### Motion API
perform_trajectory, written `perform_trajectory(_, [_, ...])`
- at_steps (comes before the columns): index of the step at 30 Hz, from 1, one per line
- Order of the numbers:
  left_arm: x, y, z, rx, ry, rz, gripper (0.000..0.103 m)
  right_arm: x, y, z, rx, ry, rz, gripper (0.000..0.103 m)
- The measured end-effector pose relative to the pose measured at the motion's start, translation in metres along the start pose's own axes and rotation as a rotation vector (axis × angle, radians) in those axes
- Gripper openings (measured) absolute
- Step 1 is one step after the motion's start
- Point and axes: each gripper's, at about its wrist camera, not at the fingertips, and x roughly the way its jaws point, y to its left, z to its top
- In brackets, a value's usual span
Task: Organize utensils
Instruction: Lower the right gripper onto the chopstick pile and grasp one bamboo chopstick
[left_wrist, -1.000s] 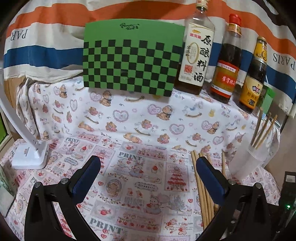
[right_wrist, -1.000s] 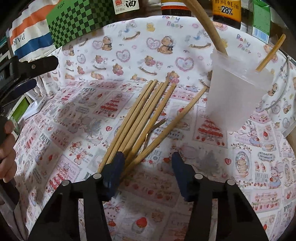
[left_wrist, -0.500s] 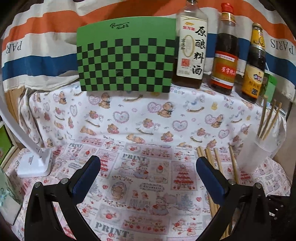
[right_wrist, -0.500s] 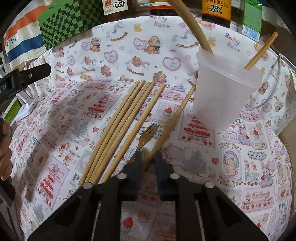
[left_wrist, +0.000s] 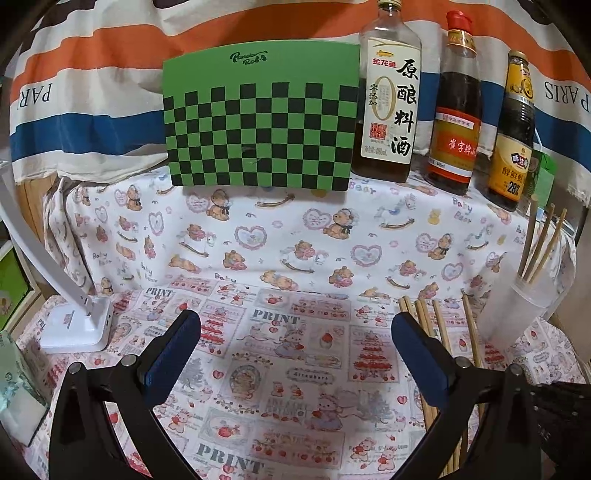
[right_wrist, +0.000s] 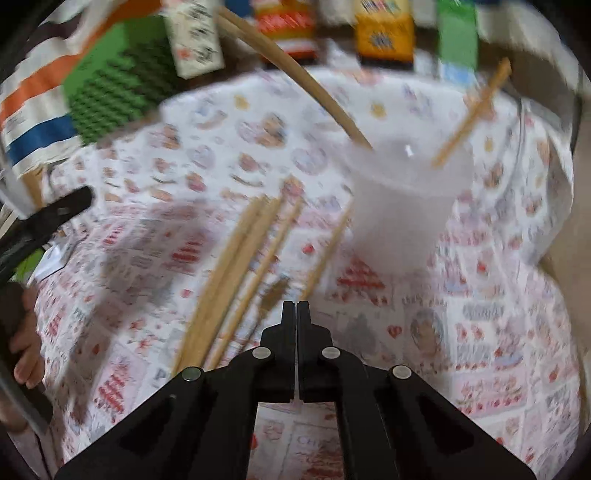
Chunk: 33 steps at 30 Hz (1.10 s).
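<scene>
Several wooden chopsticks (right_wrist: 236, 273) lie in a loose bundle on the printed cloth, also seen at the right in the left wrist view as chopsticks (left_wrist: 424, 321). A single chopstick (right_wrist: 325, 254) and a small fork (right_wrist: 273, 293) lie beside them. A translucent cup (right_wrist: 402, 214) holds a few chopsticks and stands at the right as cup (left_wrist: 517, 306). My right gripper (right_wrist: 297, 304) is shut, pads together, at the near end of the single chopstick; blur hides whether anything is pinched. My left gripper (left_wrist: 295, 319) stands open over bare cloth, holding nothing.
A green checkered board (left_wrist: 258, 118) and three sauce bottles (left_wrist: 456, 110) line the back edge. A white lamp base (left_wrist: 77, 325) sits at the left. A green carton (left_wrist: 543, 181) stands behind the cup. A hand (right_wrist: 26, 354) grips the left tool.
The right jaws went from wide open to fully shut over the near ends of the chopstick and fork, and the right view has shifted and blurred. The left gripper stayed open.
</scene>
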Motion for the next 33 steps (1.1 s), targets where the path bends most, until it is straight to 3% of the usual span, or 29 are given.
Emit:
perform_trajectory(3, [0.001, -0.001, -0.001, 0.005, 0.003, -0.001, 0.102, 0.013, -0.011, 0.000, 0.051, 0.039, 0.041, 0.003])
perform_trajectory(5, [0.002, -0.002, -0.002, 0.008, 0.007, 0.008, 0.102, 0.012, -0.010, 0.001, 0.030, 0.020, 0.066, 0.007])
perform_trajectory(7, [0.005, -0.001, -0.002, 0.009, 0.018, 0.009, 0.102, 0.012, -0.009, 0.000, 0.013, -0.003, 0.074, 0.028])
perform_trajectory(8, [0.005, -0.001, -0.002, 0.004, 0.022, 0.006, 0.102, 0.012, -0.009, 0.000, 0.017, -0.001, 0.078, 0.029])
perform_trajectory(14, [-0.001, 0.000, 0.000, -0.009, 0.016, -0.009, 0.102, 0.018, -0.003, 0.000, -0.031, 0.014, 0.020, 0.029])
perform_trajectory(19, [0.001, -0.003, -0.001, -0.001, 0.022, -0.009, 0.102, 0.029, 0.005, -0.003, -0.061, 0.061, 0.042, 0.028])
perform_trajectory(23, [0.010, 0.000, -0.001, 0.015, 0.046, 0.007, 0.102, 0.030, 0.011, -0.006, -0.102, 0.060, -0.036, 0.025])
perform_trajectory(27, [0.017, 0.010, -0.002, -0.050, 0.103, -0.047, 0.102, 0.028, 0.010, -0.006, -0.099, 0.065, -0.019, 0.013])
perform_trajectory(30, [0.021, 0.012, -0.003, -0.064, 0.142, -0.097, 0.102, 0.026, 0.008, -0.007, -0.078, 0.083, -0.007, 0.010])
perform_trajectory(33, [0.020, 0.009, -0.005, -0.054, 0.138, -0.084, 0.102, 0.022, 0.009, -0.008, -0.062, 0.096, 0.026, 0.008])
